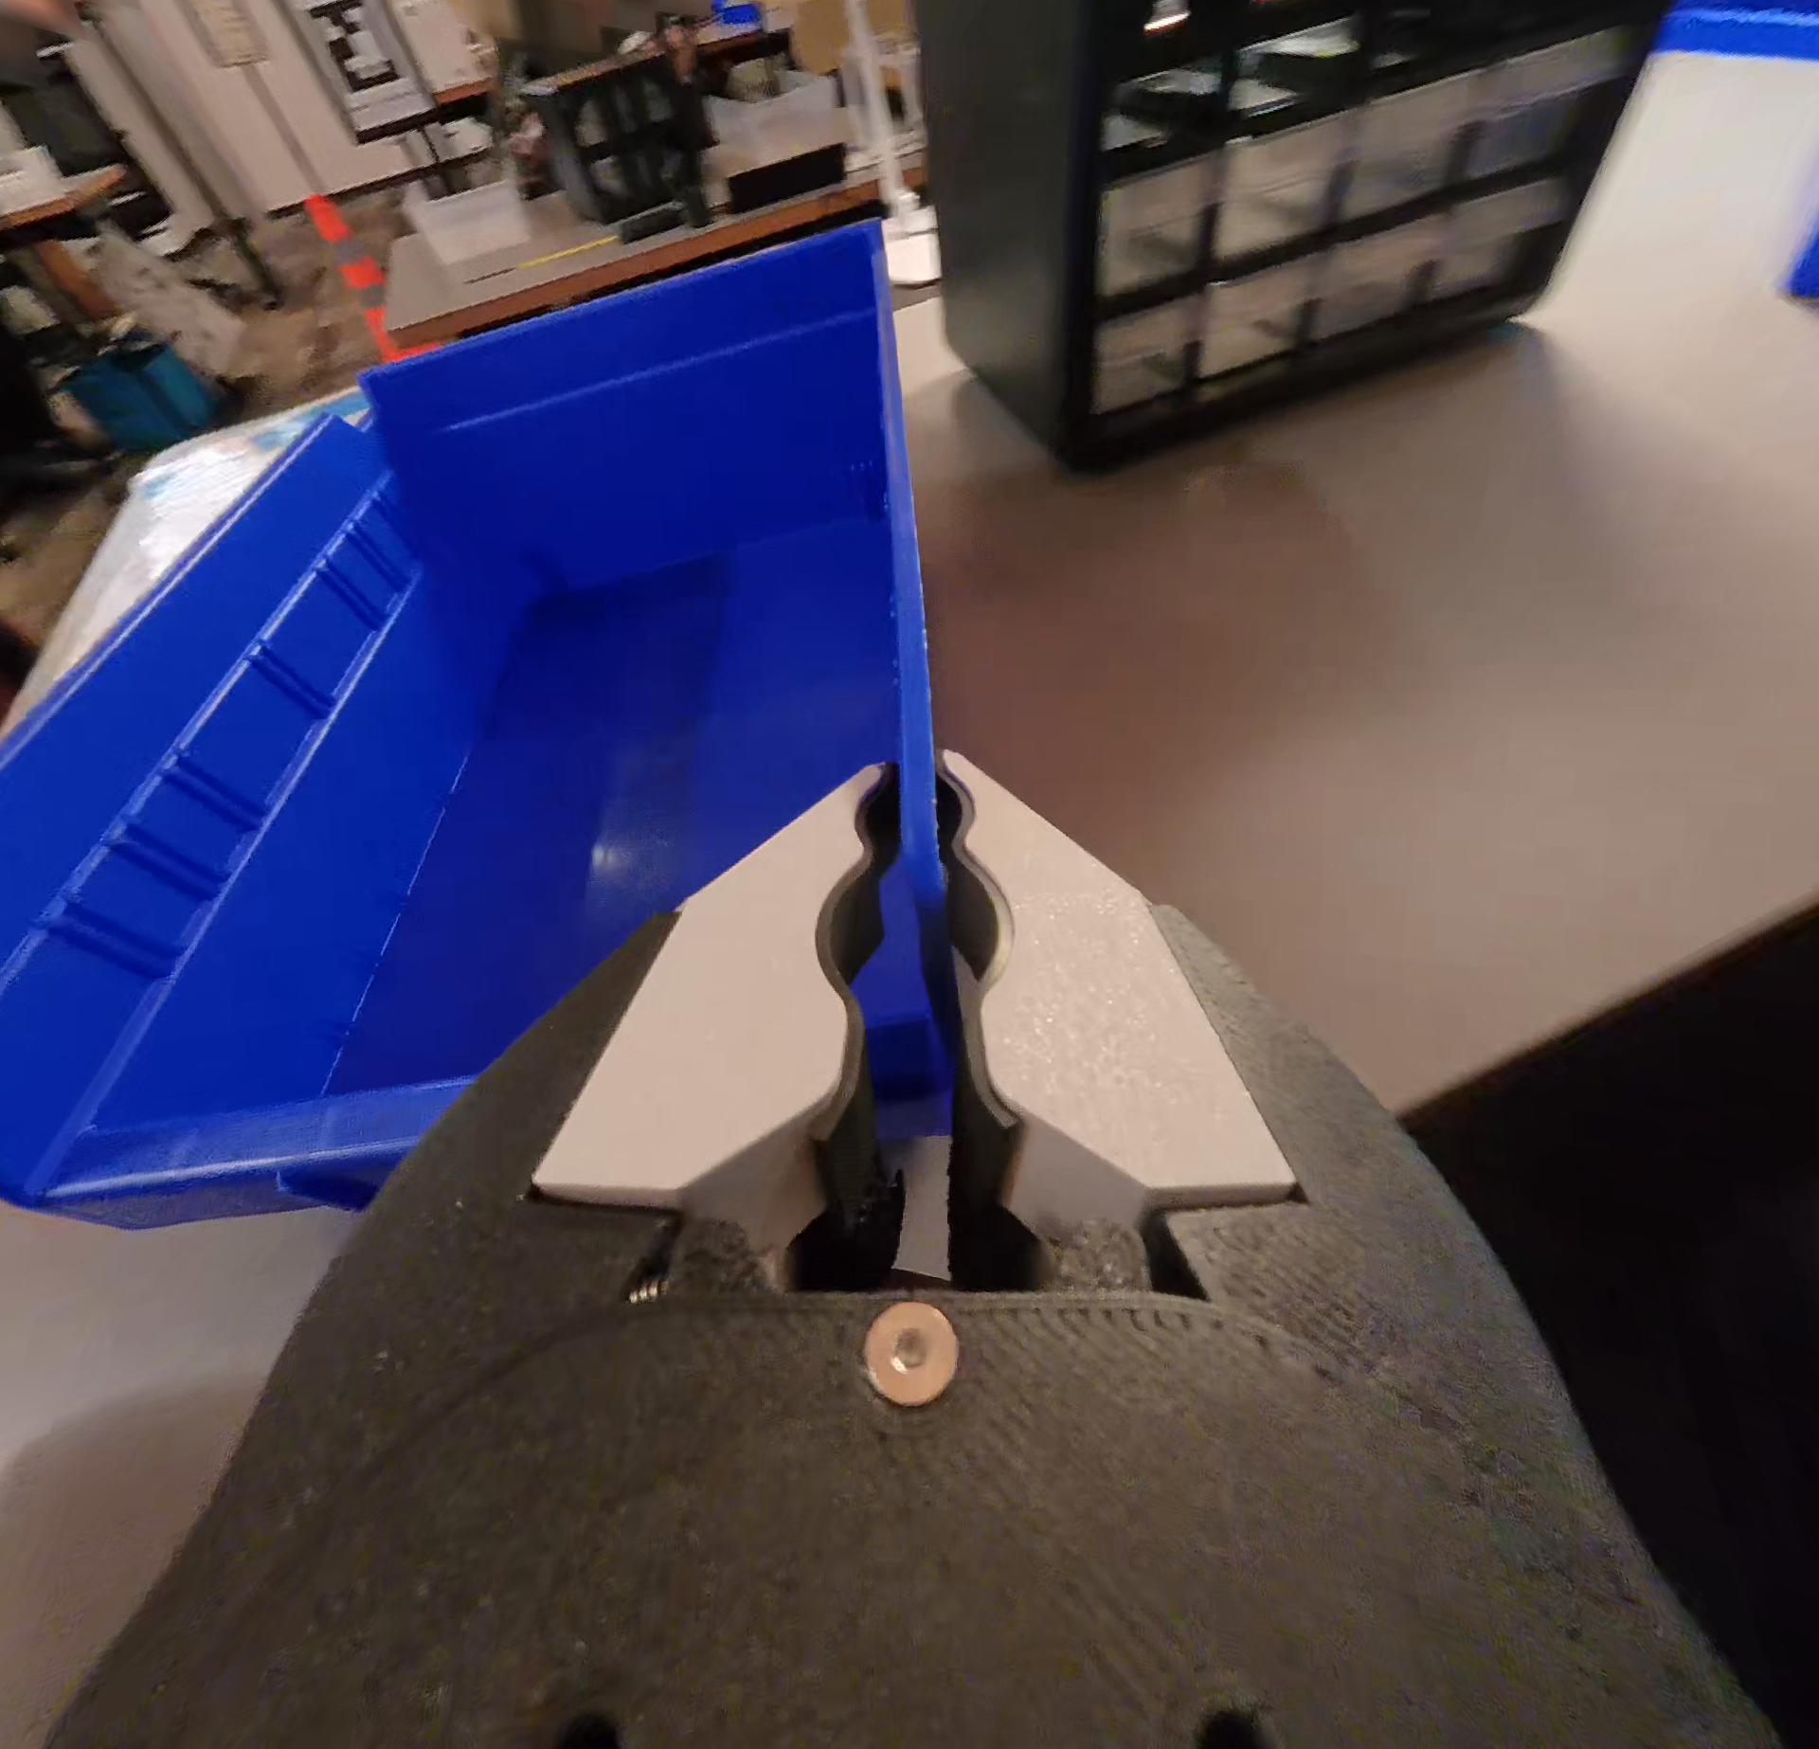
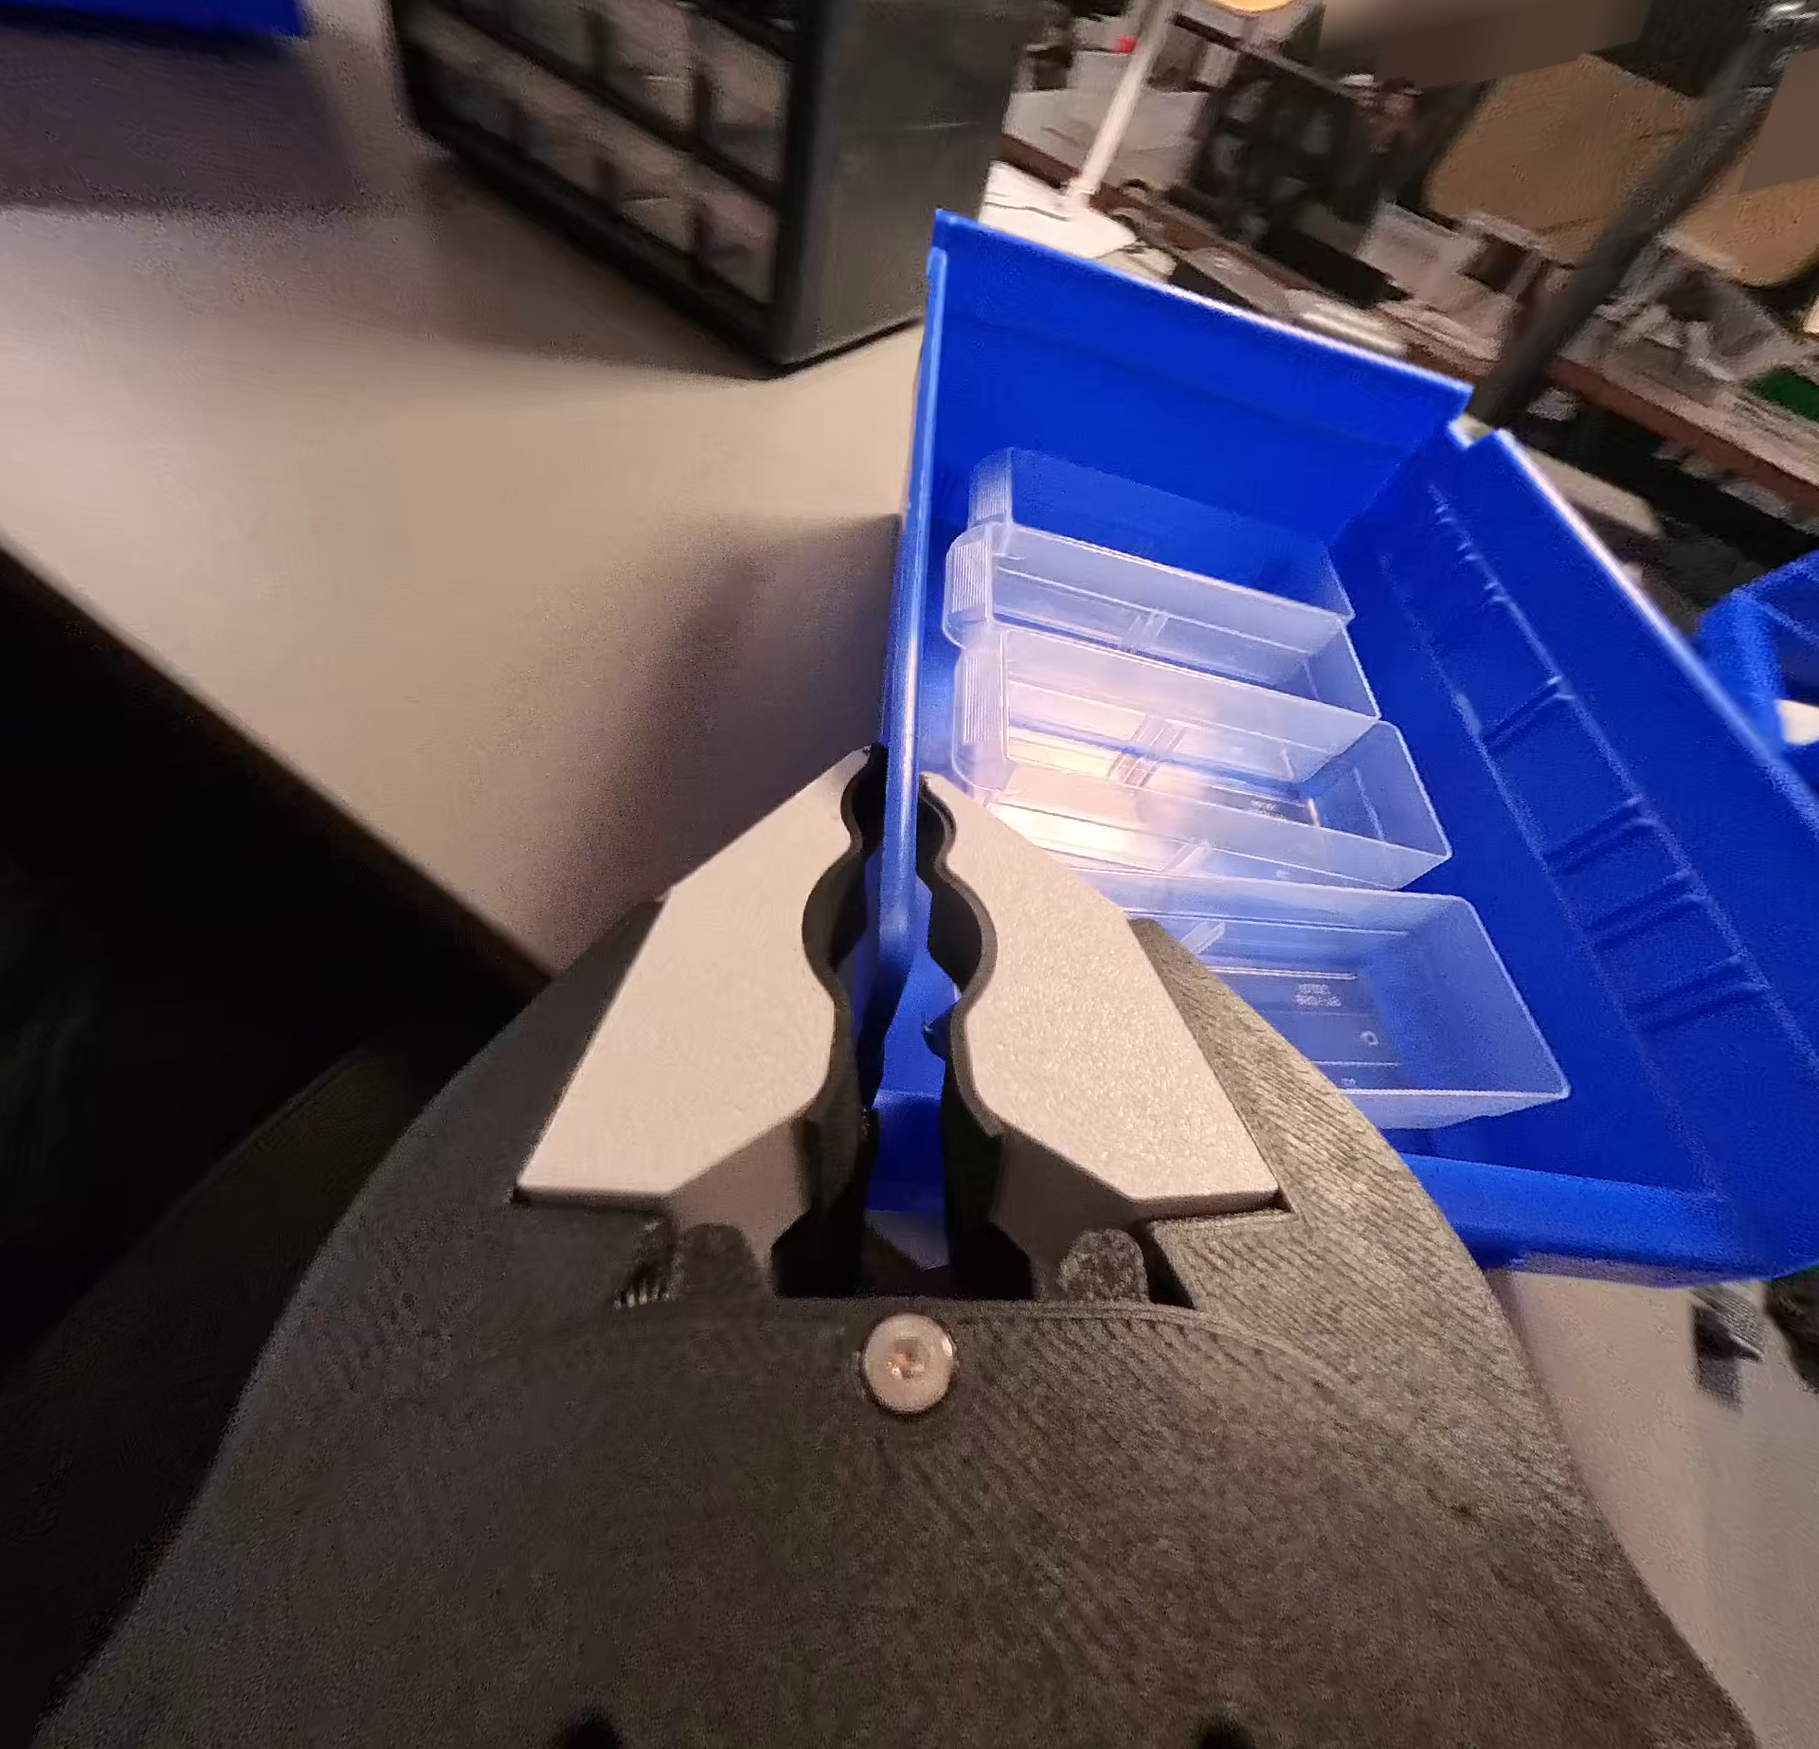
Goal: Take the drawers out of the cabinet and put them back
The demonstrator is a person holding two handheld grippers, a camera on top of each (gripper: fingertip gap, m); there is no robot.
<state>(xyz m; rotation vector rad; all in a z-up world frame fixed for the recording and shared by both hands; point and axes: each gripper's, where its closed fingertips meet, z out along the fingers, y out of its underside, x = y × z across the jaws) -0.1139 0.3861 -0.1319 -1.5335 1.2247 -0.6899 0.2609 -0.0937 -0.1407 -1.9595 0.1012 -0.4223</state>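
Since each gripper pinched only a thin bin wall near a corner, the main risk was a bin tilting or slipping out once lifted or dragged. The right gripper (image 2: 901, 767) was clamped on the left wall of the right bin (image 2: 1624, 717), which held a row of clear drawers (image 2: 1161, 678); any tilt could slide or spill them, and the load sat off to the right of the pinch, so it would likely twist. The left gripper (image 1: 920, 776) was clamped on the right wall of the left bin (image 1: 295, 816), which looked empty, so less at stake there. Both views were motion-blurred, suggesting quick movement, which adds to slip risk.

The cabinet (image 1: 1309, 186) stood far across the table (image 1: 1378, 668), well apart from both grippers: far right in the left view, far left in the right view. Its upper slots looked open, lower ones filled; blur hid detail. Removed drawers lay just right of the right gripper's fingers.
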